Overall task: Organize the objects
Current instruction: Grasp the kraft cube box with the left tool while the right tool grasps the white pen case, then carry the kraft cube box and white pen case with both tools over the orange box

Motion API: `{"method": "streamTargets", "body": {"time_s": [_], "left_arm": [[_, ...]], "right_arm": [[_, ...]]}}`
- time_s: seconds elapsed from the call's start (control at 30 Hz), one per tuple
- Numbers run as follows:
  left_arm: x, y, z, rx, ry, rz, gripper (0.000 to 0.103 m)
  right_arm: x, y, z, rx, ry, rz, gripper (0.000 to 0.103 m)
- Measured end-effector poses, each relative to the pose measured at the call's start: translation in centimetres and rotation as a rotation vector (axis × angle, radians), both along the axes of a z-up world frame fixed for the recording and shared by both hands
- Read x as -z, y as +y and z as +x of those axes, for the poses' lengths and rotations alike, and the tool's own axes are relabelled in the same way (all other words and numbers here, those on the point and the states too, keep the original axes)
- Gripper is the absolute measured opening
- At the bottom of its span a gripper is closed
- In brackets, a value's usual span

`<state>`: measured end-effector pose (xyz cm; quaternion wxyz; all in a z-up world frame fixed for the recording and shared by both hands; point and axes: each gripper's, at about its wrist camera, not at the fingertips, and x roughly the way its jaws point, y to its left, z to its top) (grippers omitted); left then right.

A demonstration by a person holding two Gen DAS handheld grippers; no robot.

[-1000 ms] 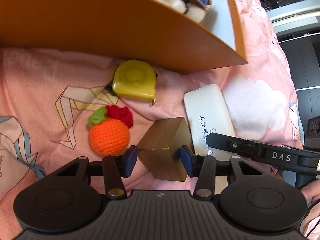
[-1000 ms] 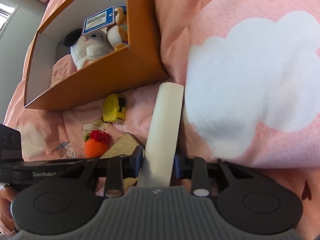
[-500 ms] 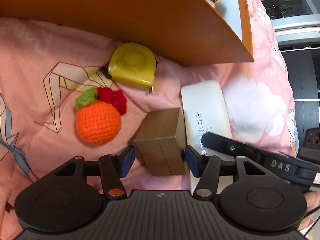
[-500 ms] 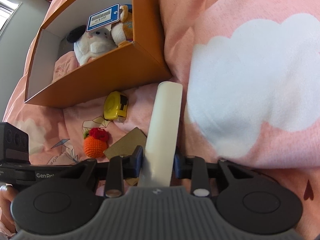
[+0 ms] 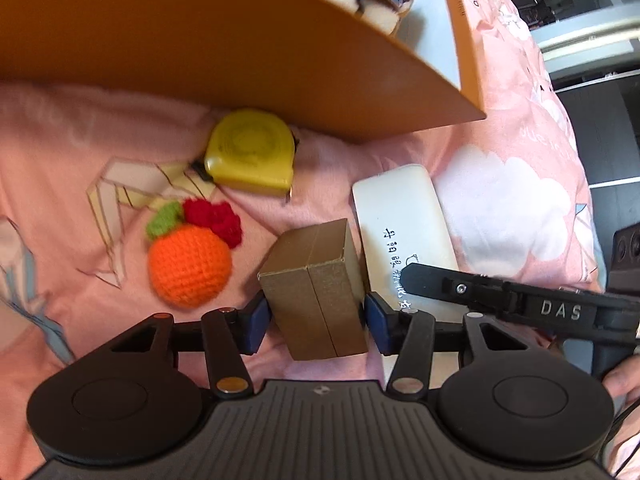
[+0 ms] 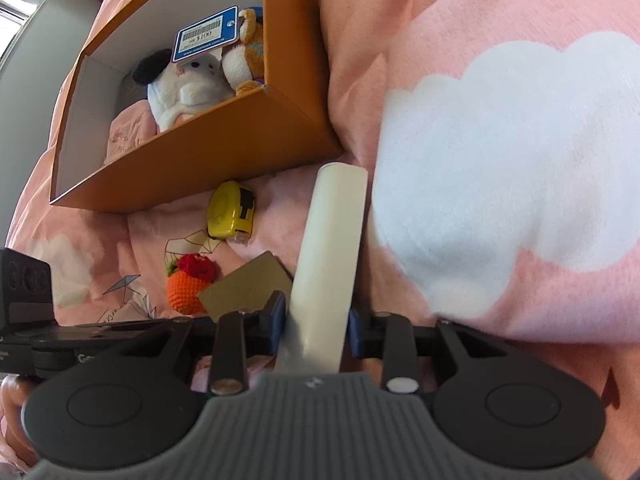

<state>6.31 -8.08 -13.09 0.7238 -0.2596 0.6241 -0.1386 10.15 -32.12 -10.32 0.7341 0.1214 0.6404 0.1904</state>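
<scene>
My left gripper [image 5: 318, 318] is shut on a small gold cardboard box [image 5: 316, 288], its blue pads pressing both sides. My right gripper [image 6: 316, 326] is shut on a long white case [image 6: 332, 252], which also shows in the left wrist view [image 5: 404, 232] with dark writing on it, just right of the gold box. A crocheted orange [image 5: 188, 264] and a yellow tape measure [image 5: 250, 152] lie on the pink blanket left of the box. The gold box [image 6: 248, 284] shows in the right wrist view too.
An orange cardboard box [image 6: 224, 136] stands behind the objects, holding a white plush toy [image 6: 188, 88], a brown plush [image 6: 248, 52] and a blue price tag [image 6: 204, 36]. Its wall [image 5: 200, 40] is close above the tape measure. Pink cloud-print bedding [image 6: 500, 160] rises on the right.
My left gripper has closed in on the gold box and now grips it. The right gripper still holds the white case, lifted slightly and nearer the orange box.
</scene>
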Motion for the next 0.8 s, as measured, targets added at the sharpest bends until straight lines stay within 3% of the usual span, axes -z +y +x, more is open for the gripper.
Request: {"method": "streamTargets", "body": {"time_s": [0.17,0.4,0.8], "left_arm": [[-1.6,-0.4,0.0,0.060,-0.052,0.085,0.057],[-3.4,-0.4,-0.3,0.092,-0.114,0.125,0.055],[-6.8,0.0,-0.9,0.144,-0.235,0.223,0.053]], "right_arm": [[-0.4,-0.3,0.4,0.000,-0.006,0.005,0.035],[-1.0,0.0,0.0,-0.014,-0.038,0.005,0.032],[-6.7,0.8,-1.4,-0.065,-0.204,-0.003,0.030]]}}
